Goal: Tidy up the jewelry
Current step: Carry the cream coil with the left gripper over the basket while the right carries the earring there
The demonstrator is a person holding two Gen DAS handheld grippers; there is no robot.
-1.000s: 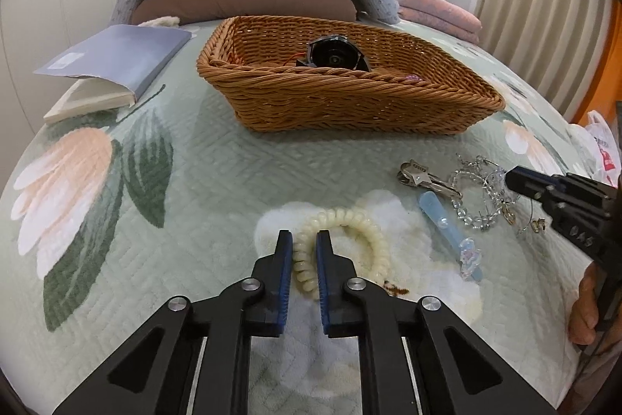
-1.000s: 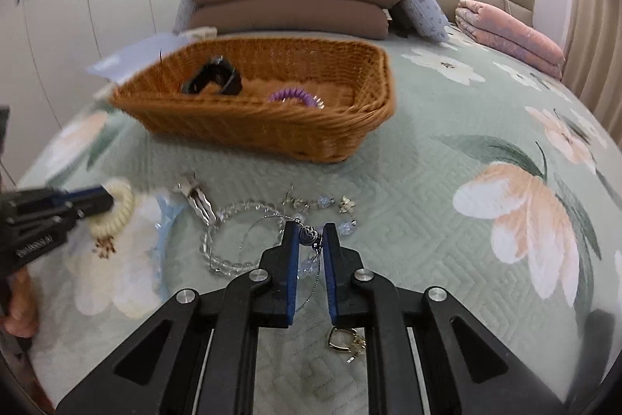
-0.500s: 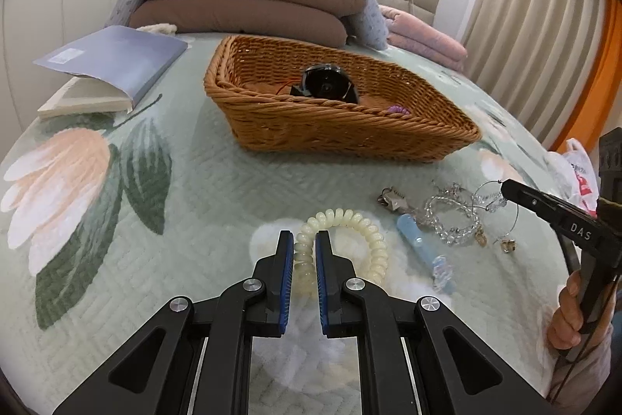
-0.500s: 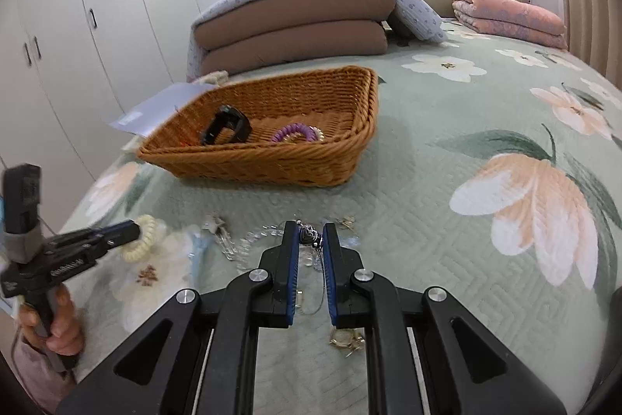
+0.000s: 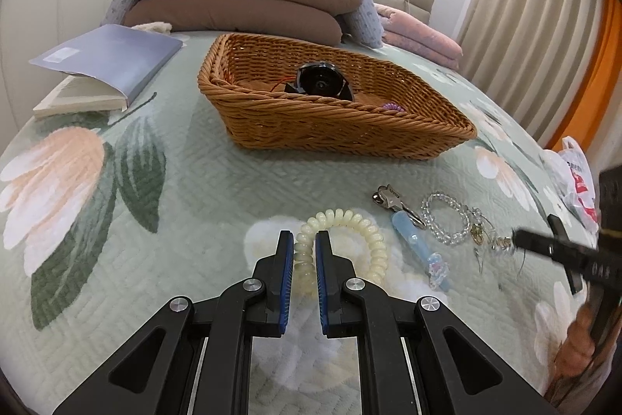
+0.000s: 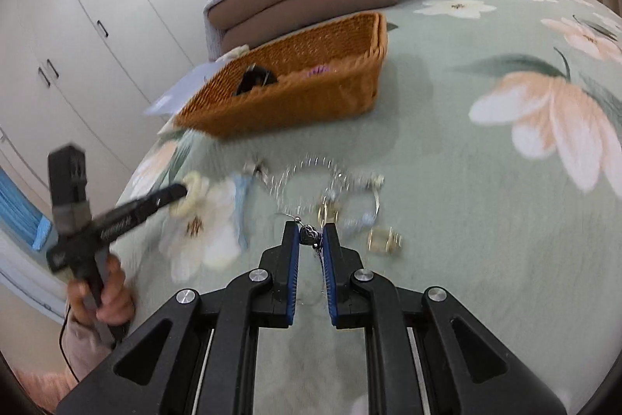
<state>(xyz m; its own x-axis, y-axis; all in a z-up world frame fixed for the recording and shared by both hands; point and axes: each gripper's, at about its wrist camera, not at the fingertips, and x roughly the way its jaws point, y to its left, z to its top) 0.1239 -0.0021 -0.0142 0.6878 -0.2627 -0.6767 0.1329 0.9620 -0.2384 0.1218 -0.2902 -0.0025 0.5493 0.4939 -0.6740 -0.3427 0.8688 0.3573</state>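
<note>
— Two views, starting with the left wrist: what do the left tongs (image 5: pixel 304 247) hold?
— A cream coil bracelet (image 5: pixel 352 244), pinched at its near-left side; the loop lies on the bed (image 5: pixel 194 181). The wicker basket (image 5: pixel 334 135) sits at twelve o'clock, beyond the tips.

— And the right wrist?
— The right tongs (image 6: pixel 311 240) are clamped on a dark heart charm (image 6: pixel 309 235) with a thin wire ring hanging. The basket lies at eleven o'clock, probably nearer the left tongs.

Both wrist views low, near, facing basket (image 5: pixel 334 127).
</note>
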